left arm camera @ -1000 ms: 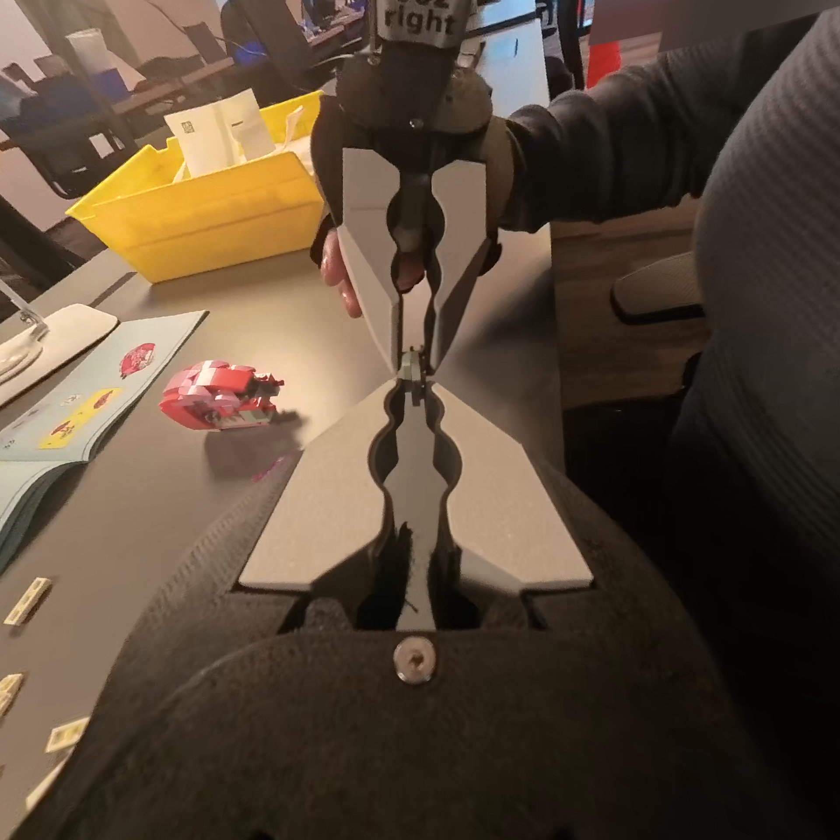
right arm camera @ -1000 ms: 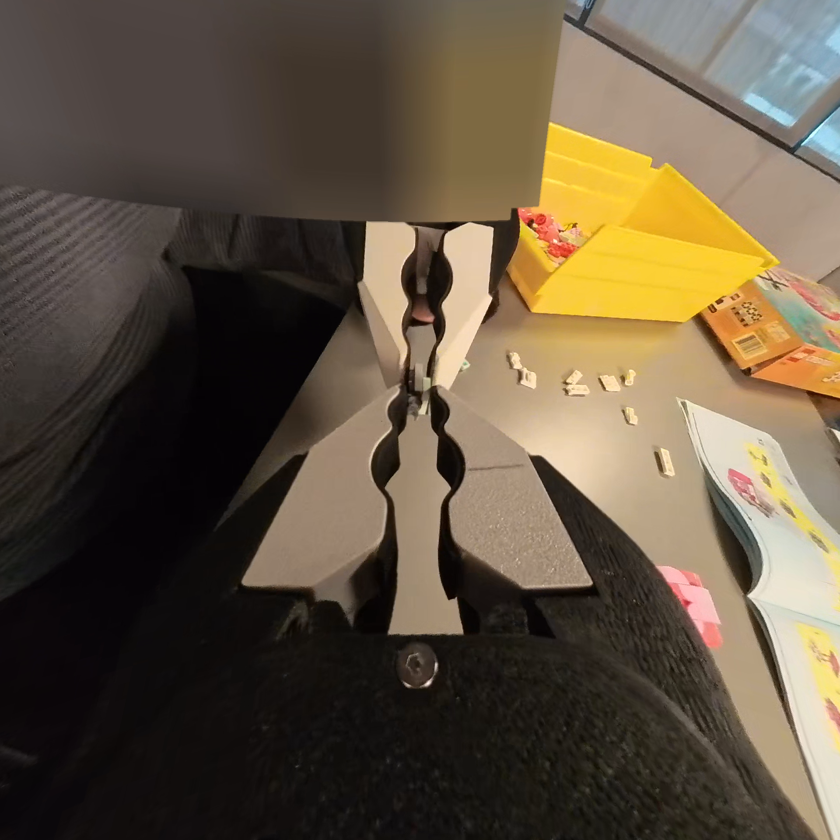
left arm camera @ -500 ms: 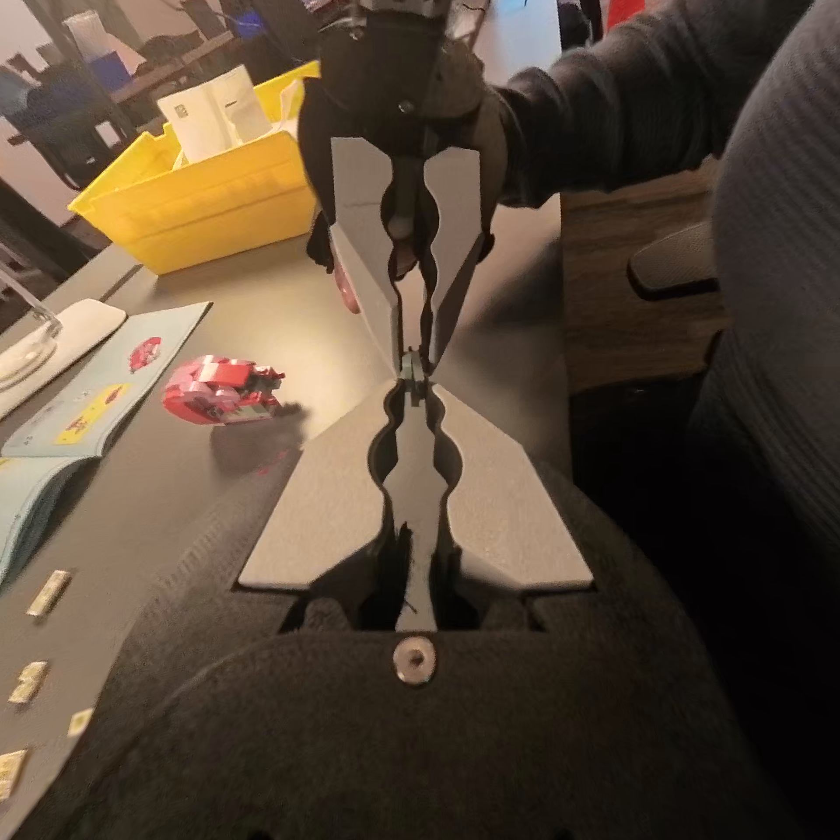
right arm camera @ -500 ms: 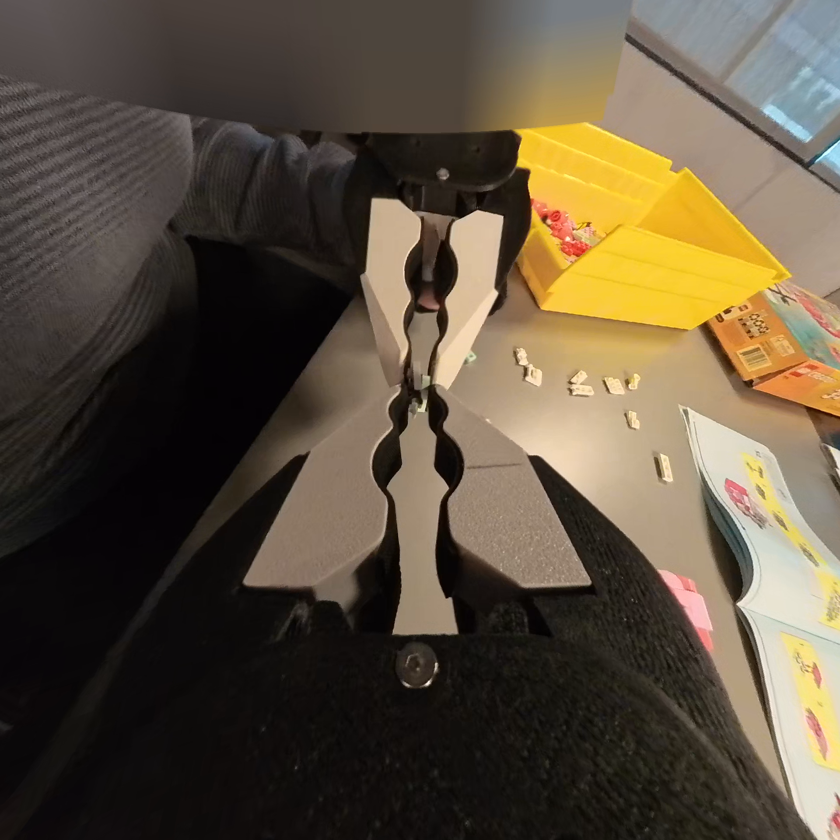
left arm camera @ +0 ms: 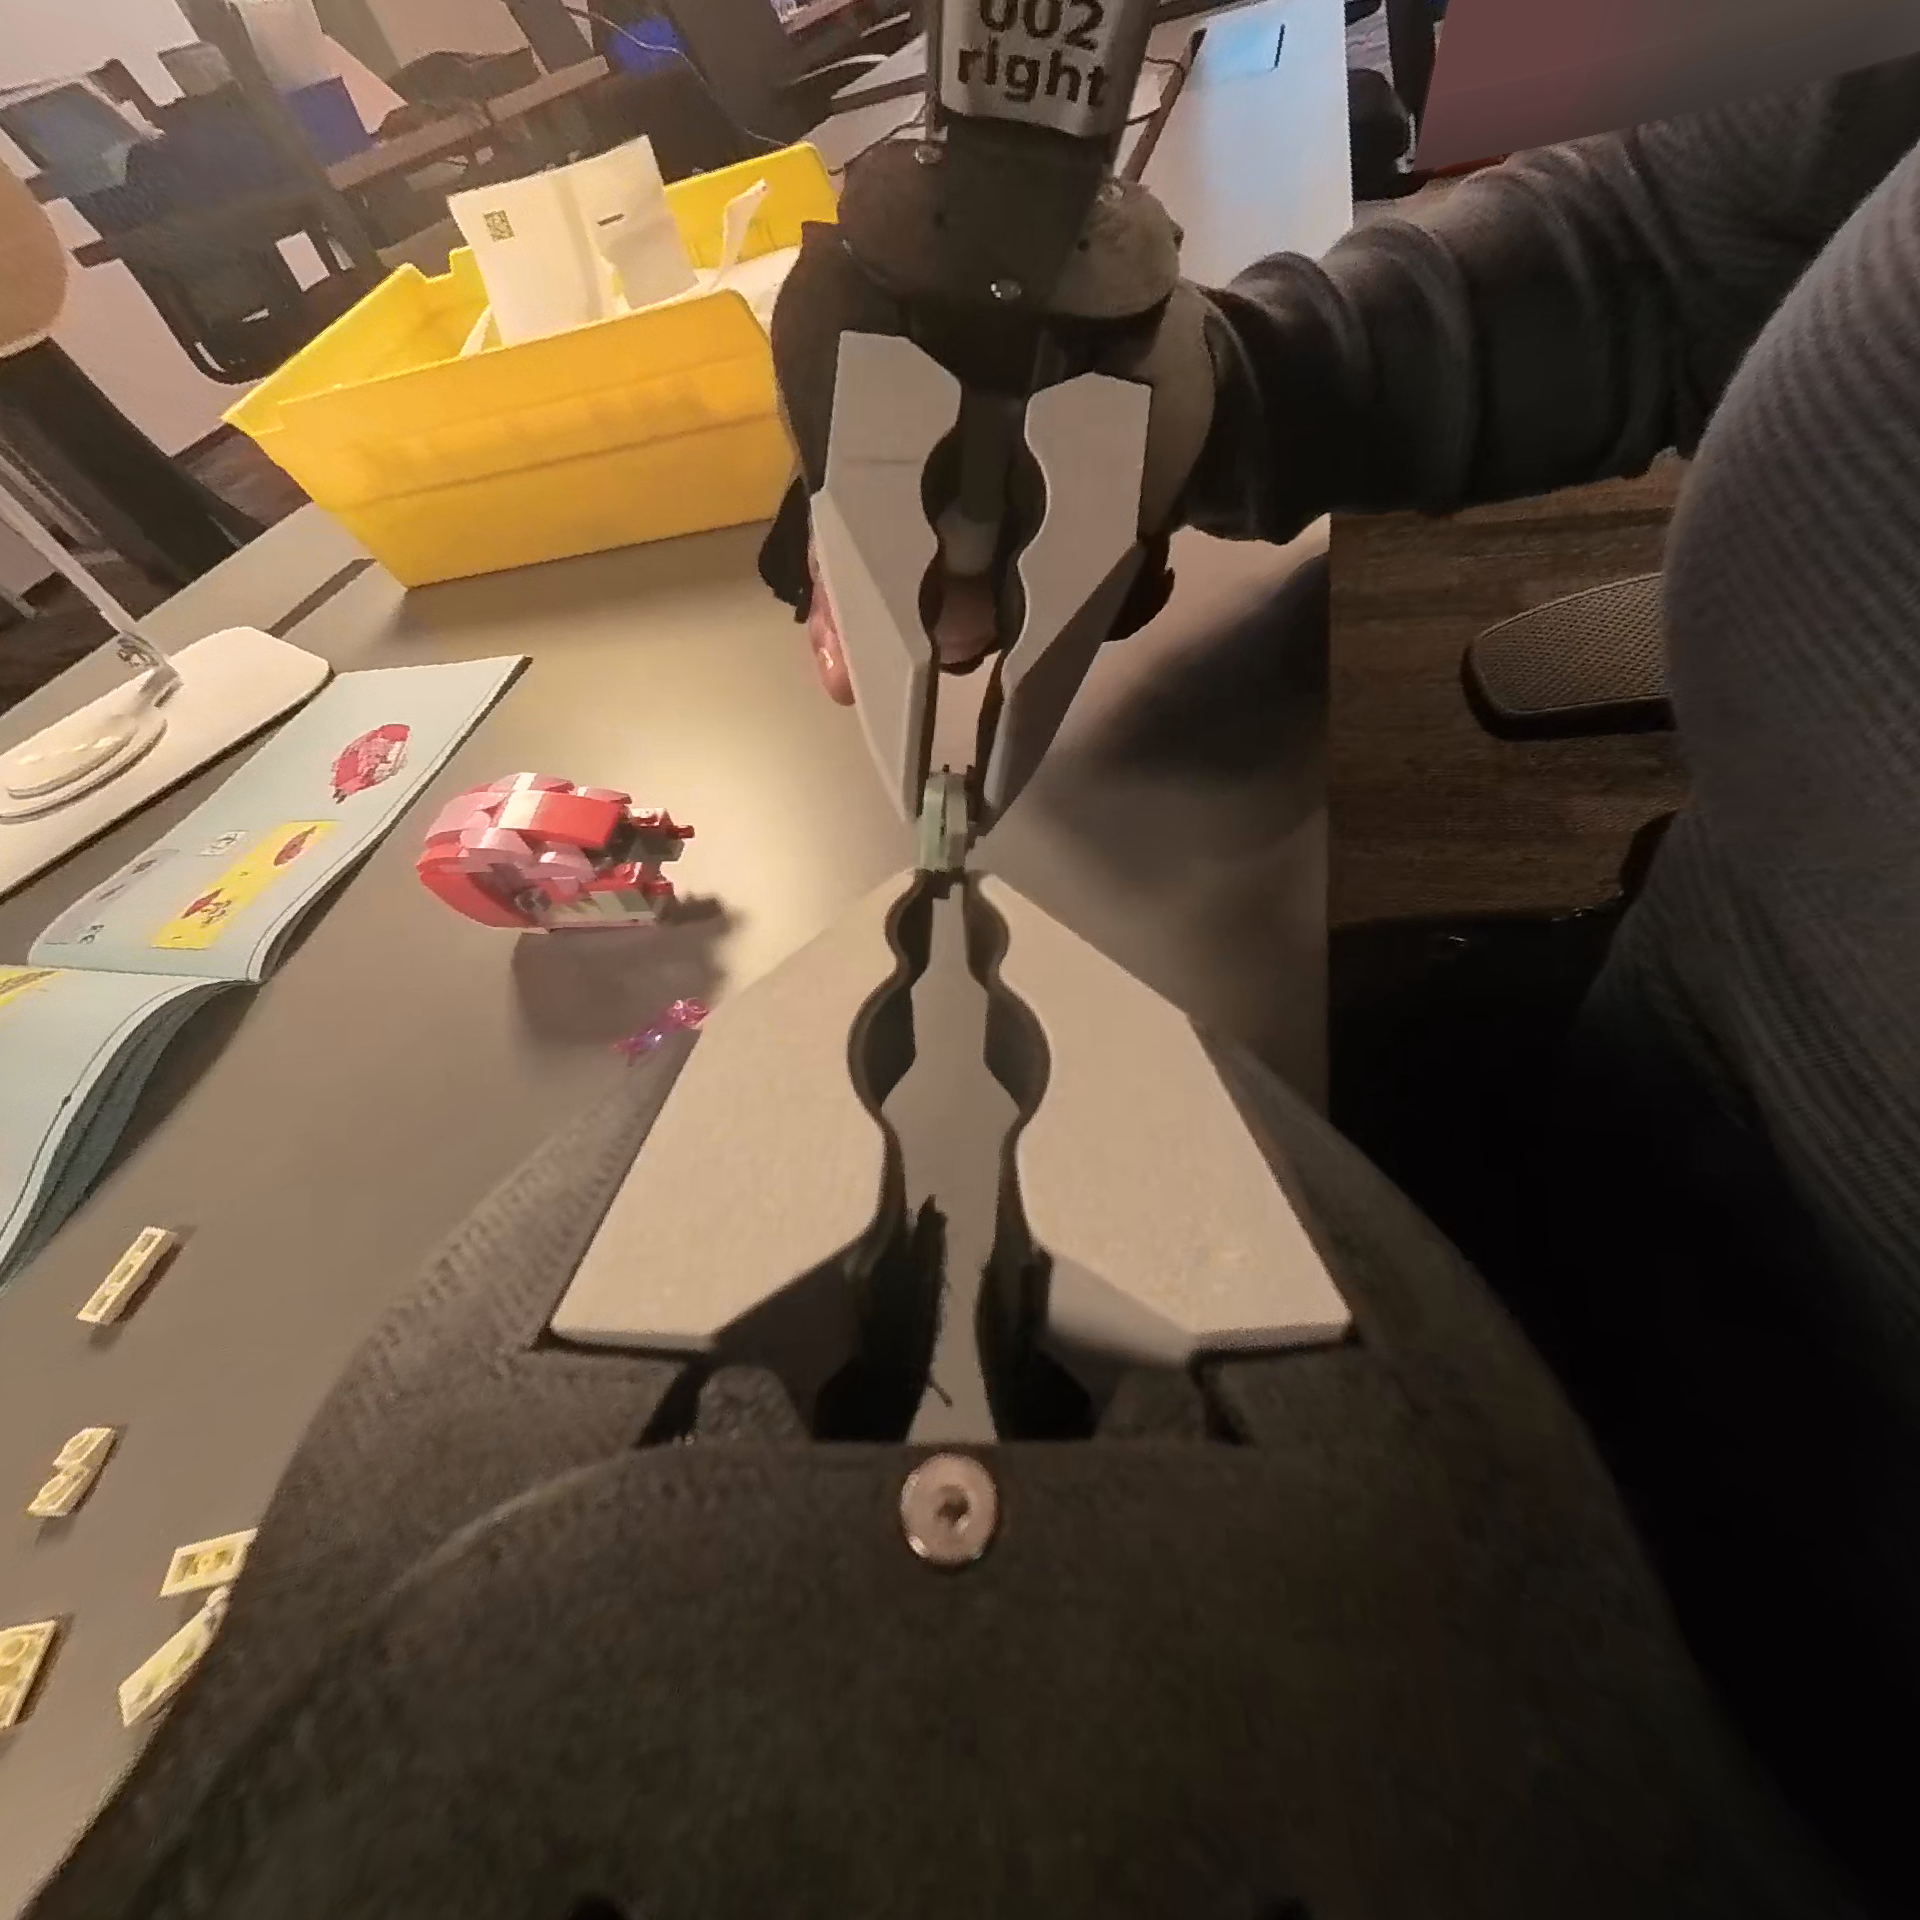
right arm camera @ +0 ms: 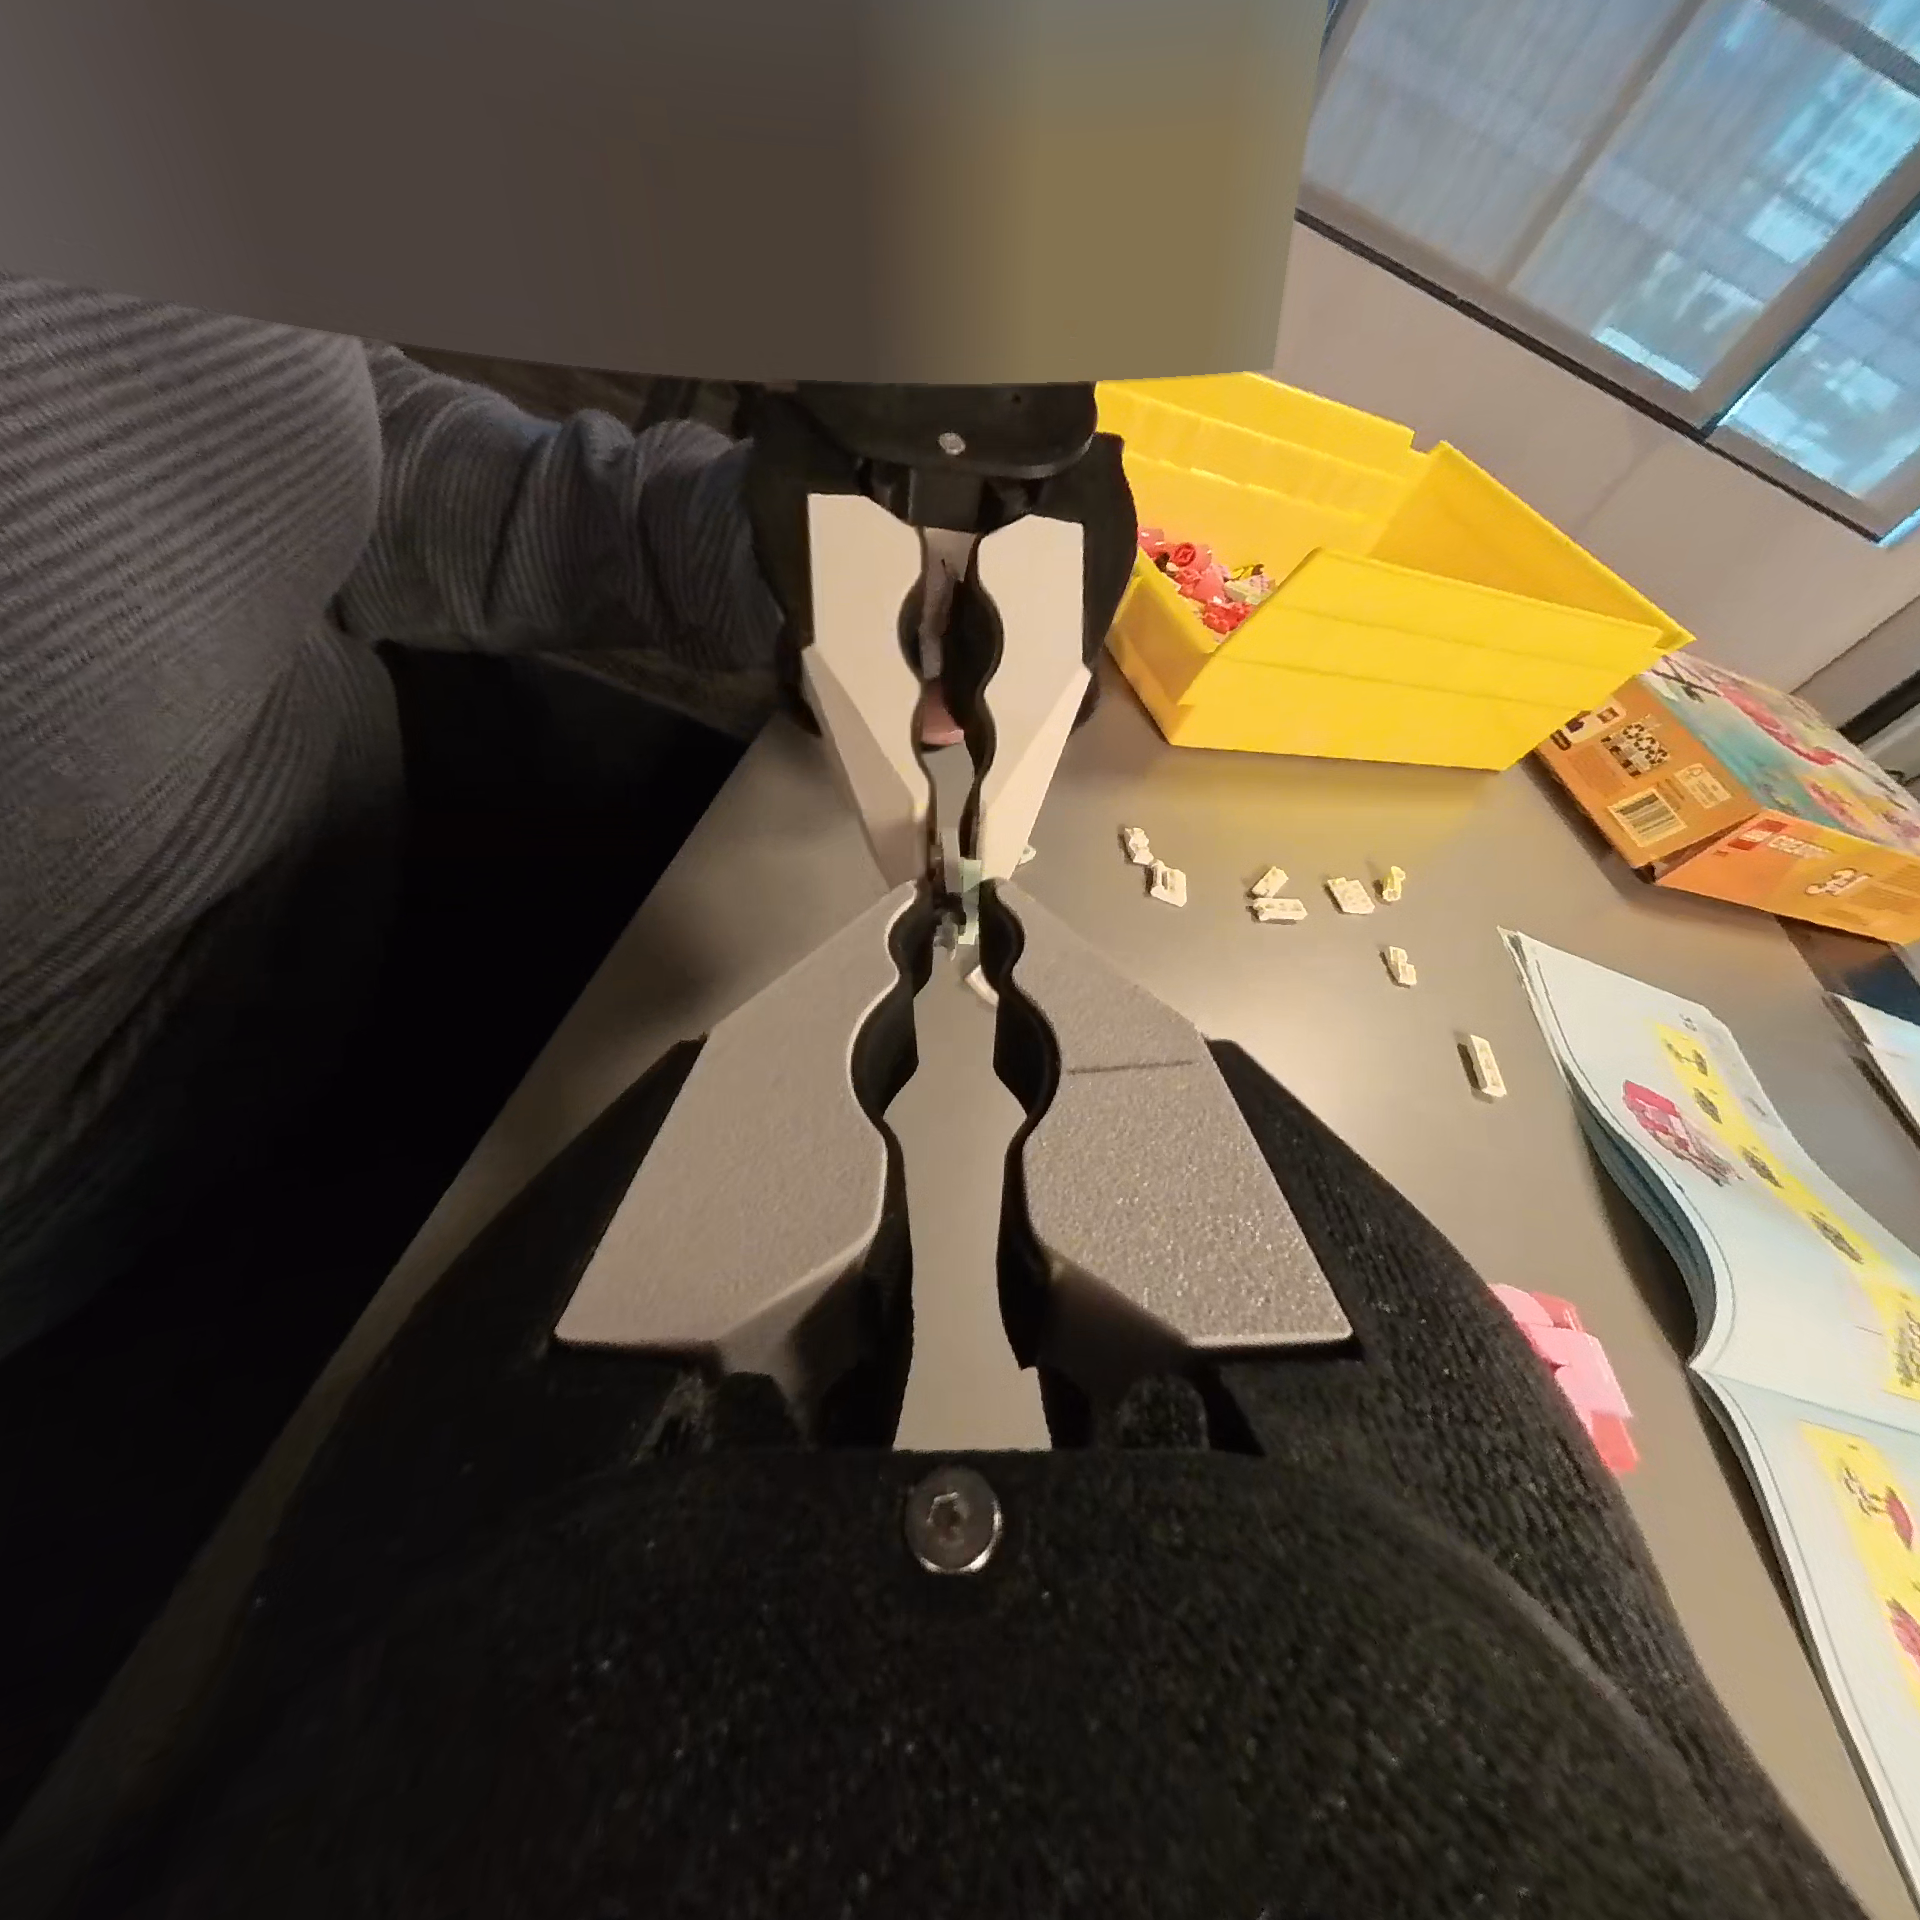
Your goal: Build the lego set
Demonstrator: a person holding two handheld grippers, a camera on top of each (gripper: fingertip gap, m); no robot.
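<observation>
Green brick piece (left arm camera: pixel 943 826) between hand-held grippers

A small pale green brick piece (left arm camera: pixel 943 826) hangs above the dark grey table (left arm camera: pixel 644 634), pinched from opposite ends by two grippers meeting tip to tip. The left gripper (left arm camera: pixel 940 878) clamps its near end; the right gripper (left arm camera: pixel 951 774), held in a gloved hand (left arm camera: pixel 997 312), clamps the far end. Seen from the other side, the pale green piece (right arm camera: pixel 966 894) shows a darker grey part beside it, standing on edge in the narrow gap between the right gripper (right arm camera: pixel 958 920) and the left gripper (right arm camera: pixel 951 852).
</observation>
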